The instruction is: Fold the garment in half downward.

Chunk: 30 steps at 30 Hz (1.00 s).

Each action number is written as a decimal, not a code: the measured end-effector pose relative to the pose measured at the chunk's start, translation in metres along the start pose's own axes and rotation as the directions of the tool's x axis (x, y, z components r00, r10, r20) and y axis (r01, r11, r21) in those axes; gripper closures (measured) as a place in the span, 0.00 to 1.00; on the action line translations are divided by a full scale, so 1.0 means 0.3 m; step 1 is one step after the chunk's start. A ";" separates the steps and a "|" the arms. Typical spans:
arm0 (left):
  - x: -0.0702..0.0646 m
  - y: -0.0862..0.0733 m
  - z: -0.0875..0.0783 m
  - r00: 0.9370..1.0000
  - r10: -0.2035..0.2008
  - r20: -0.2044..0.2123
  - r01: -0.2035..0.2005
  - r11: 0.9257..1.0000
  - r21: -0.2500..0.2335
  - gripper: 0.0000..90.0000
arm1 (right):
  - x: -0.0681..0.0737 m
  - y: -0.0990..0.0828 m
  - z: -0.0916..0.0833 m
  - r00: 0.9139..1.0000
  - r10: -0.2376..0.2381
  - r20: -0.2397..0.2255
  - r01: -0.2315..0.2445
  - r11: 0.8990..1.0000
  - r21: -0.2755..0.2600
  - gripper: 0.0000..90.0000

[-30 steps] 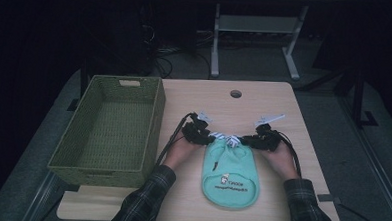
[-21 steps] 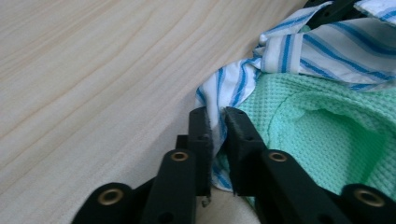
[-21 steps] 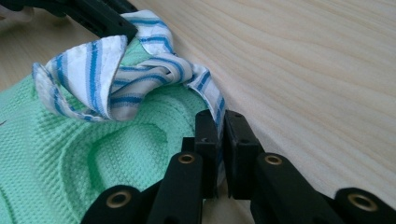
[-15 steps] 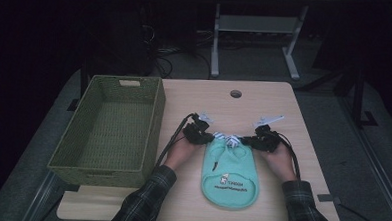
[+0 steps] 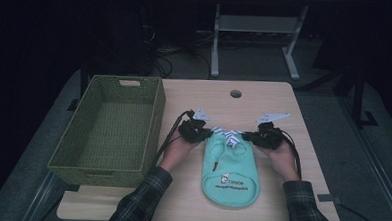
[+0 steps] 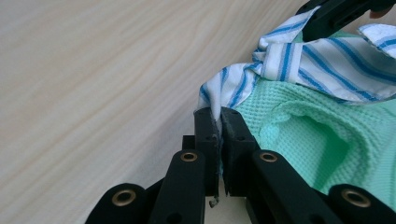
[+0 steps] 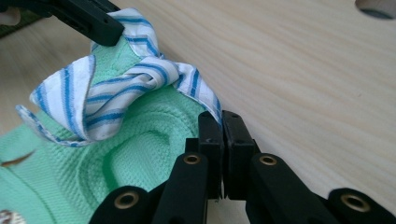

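A mint-green bib [image 5: 229, 174] lies flat on the wooden table, its blue-and-white striped neck ties [image 5: 230, 136] knotted at the top. My left gripper [image 5: 210, 133] is shut on the left end of the striped tie [image 6: 299, 60], the cloth pinched between its pads just above the green bib [image 6: 303, 140]. My right gripper [image 5: 246, 137] is shut on the right end of the tie [image 7: 135, 88], beside the bib's neck opening [image 7: 126, 163]. The two grippers face each other across the knot. In the right gripper view the left gripper's jaw tip [image 7: 88, 18] grips the far end.
A green woven basket [image 5: 156, 124], with nothing inside, stands on the table to the left of my left hand. A round cable hole [image 5: 236, 93] sits in the tabletop behind the bib. A metal desk frame [image 5: 214, 46] stands on the floor beyond the table.
My left gripper has risen slightly with the tie end in it. The right gripper and the bib's body have stayed in place.
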State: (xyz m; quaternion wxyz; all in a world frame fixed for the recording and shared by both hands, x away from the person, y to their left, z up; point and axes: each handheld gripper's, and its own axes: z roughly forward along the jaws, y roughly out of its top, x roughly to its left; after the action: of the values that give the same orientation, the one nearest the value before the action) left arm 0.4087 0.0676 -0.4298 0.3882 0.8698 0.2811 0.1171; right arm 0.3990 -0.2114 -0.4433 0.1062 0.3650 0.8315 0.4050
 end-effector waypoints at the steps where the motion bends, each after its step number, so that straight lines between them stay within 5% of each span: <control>1: -0.002 0.004 -0.009 1.000 0.004 -0.002 -0.004 1.000 -0.008 0.96 | 0.000 0.002 -0.007 1.000 -0.009 0.002 0.009 1.000 -0.008 0.98; 13: -0.011 0.059 -0.089 1.000 0.019 -0.019 -0.021 0.996 -0.087 0.96 | 0.019 0.044 -0.082 1.000 -0.022 0.006 0.022 0.996 -0.088 0.98; 22: -0.017 0.143 -0.189 0.995 0.062 -0.080 -0.073 0.987 -0.145 0.96 | 0.045 0.142 -0.134 0.998 -0.054 0.034 0.058 0.990 -0.128 0.97; 30: -0.054 0.110 -0.201 0.991 0.091 -0.094 -0.106 0.980 -0.167 0.96 | 0.058 0.119 -0.149 0.999 -0.053 0.009 0.054 0.986 -0.155 0.97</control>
State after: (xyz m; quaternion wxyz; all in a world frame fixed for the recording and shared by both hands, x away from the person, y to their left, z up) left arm 0.3832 0.0772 -0.3648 0.4432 0.8400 0.2430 0.1971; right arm 0.3842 -0.2115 -0.3856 0.1470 0.3340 0.8068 0.4646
